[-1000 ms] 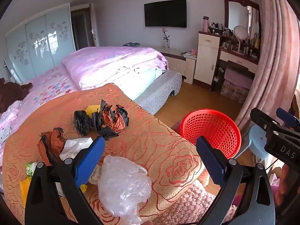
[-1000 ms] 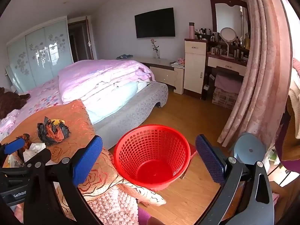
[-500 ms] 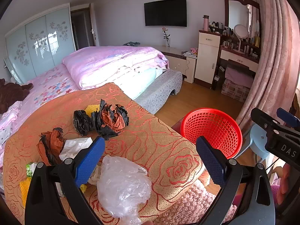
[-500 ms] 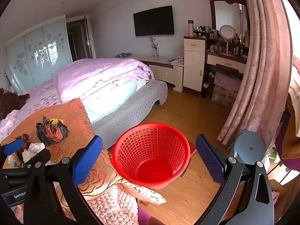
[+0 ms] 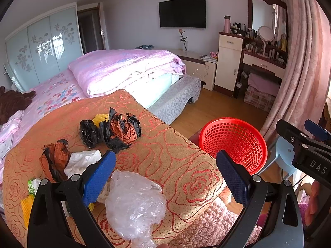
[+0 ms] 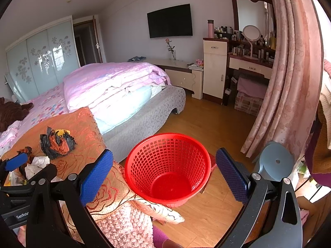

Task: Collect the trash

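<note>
Trash lies on an orange rose-patterned cloth [image 5: 169, 165]: a clear crumpled plastic bag [image 5: 134, 204] nearest, white tissue [image 5: 81, 161], an orange-black wad [image 5: 54, 161] and a black and orange bag pile [image 5: 115, 131] [image 6: 56, 142] farther back. My left gripper [image 5: 165, 177] hovers open over the cloth, the clear bag just below its left finger. An empty red mesh basket [image 6: 168, 165] [image 5: 233, 141] stands on the floor to the right. My right gripper [image 6: 164, 174] is open above the basket. The right gripper's body [image 5: 306, 148] shows in the left wrist view.
A bed with a pink folded quilt [image 5: 128, 70] lies behind the cloth. A pink curtain [image 6: 289, 82] hangs at right, a light blue stool [image 6: 275, 161] beside it. A dresser with a mirror [image 6: 248, 62] stands at the back wall. Wooden floor [image 6: 206, 119] surrounds the basket.
Both views shifted very slightly; the right gripper drifted a little over the basket. Both grippers stay open and the trash has not moved.
</note>
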`<state>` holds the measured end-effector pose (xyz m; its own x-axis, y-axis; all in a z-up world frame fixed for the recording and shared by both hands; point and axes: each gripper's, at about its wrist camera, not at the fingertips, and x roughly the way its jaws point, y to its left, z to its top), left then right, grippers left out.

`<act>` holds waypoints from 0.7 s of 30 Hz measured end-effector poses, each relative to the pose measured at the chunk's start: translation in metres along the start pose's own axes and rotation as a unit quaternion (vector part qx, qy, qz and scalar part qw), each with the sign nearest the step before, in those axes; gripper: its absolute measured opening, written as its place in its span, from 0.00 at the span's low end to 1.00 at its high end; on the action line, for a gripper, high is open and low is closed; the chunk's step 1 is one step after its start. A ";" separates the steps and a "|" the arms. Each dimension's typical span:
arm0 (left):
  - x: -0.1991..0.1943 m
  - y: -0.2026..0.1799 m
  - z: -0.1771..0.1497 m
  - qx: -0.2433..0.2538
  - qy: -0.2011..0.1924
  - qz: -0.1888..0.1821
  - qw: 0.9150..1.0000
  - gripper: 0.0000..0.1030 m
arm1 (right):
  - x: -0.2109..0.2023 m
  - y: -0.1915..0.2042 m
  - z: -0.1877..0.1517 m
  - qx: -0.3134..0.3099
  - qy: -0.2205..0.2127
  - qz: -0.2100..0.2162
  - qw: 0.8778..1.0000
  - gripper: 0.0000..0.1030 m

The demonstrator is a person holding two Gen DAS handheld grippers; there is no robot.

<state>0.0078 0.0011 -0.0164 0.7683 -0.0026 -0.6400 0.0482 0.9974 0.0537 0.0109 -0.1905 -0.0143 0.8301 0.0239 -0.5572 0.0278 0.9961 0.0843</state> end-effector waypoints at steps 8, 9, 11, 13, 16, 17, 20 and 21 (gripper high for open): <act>0.003 0.001 -0.004 -0.003 0.004 0.001 1.000 0.91 | 0.002 0.002 -0.004 -0.001 0.005 0.001 1.000 0.94; 0.004 0.001 -0.005 -0.004 0.005 0.001 1.000 0.91 | 0.004 0.005 -0.007 -0.001 0.008 0.001 1.000 0.94; 0.004 0.001 -0.006 -0.005 0.006 0.001 1.000 0.91 | 0.006 0.006 -0.009 -0.002 0.011 0.002 1.000 0.94; 0.004 0.001 -0.005 -0.005 0.008 0.001 1.000 0.91 | 0.007 0.007 -0.009 -0.003 0.014 0.003 1.000 0.94; 0.004 0.002 -0.005 -0.005 0.008 0.001 1.000 0.91 | 0.007 0.005 -0.007 -0.003 0.014 0.003 1.000 0.94; 0.004 0.002 -0.005 -0.005 0.008 0.001 1.000 0.91 | 0.007 0.004 -0.007 -0.003 0.014 0.003 1.000 0.94; 0.004 0.002 -0.005 -0.006 0.009 0.001 1.000 0.91 | 0.007 0.005 -0.007 -0.003 0.015 0.003 1.000 0.94; 0.004 0.002 -0.005 -0.006 0.009 0.001 1.000 0.91 | 0.007 0.005 -0.008 -0.003 0.015 0.003 1.000 0.94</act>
<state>0.0077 0.0033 -0.0225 0.7568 0.0012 -0.6536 0.0387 0.9982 0.0466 0.0125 -0.1845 -0.0245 0.8127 0.0330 -0.5817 0.0185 0.9964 0.0823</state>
